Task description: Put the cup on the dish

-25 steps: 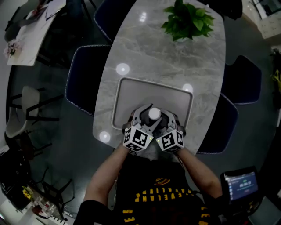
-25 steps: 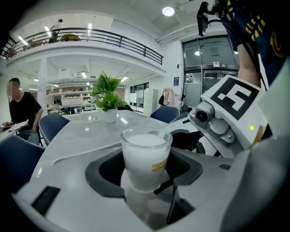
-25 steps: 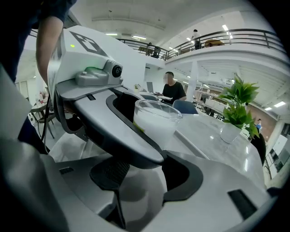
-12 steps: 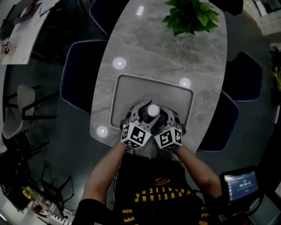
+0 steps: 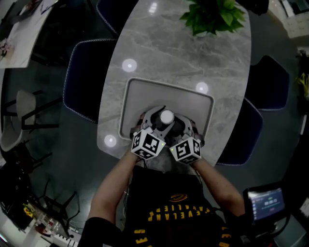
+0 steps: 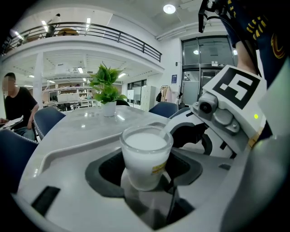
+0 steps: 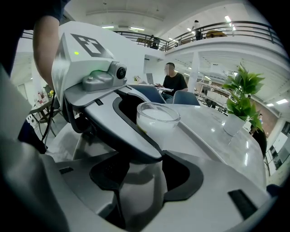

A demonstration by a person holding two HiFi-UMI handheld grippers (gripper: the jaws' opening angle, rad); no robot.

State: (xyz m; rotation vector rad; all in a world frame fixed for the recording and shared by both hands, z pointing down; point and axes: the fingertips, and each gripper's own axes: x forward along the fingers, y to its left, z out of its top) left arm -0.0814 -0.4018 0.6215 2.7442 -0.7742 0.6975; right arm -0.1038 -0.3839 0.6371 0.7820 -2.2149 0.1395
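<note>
One cup (image 6: pixel 146 156) on one tray (image 5: pixel 193 103), between spread left fingers (image 6: pixel 106 177); right fingers (image 7: pixel 182 180) apart, empty.

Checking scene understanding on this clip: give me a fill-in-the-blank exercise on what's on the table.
The left gripper has a ___ between its jaws.
The tray lies on the ___.
The plant has ___ leaves.
Missing words: cup; table; green.
</note>
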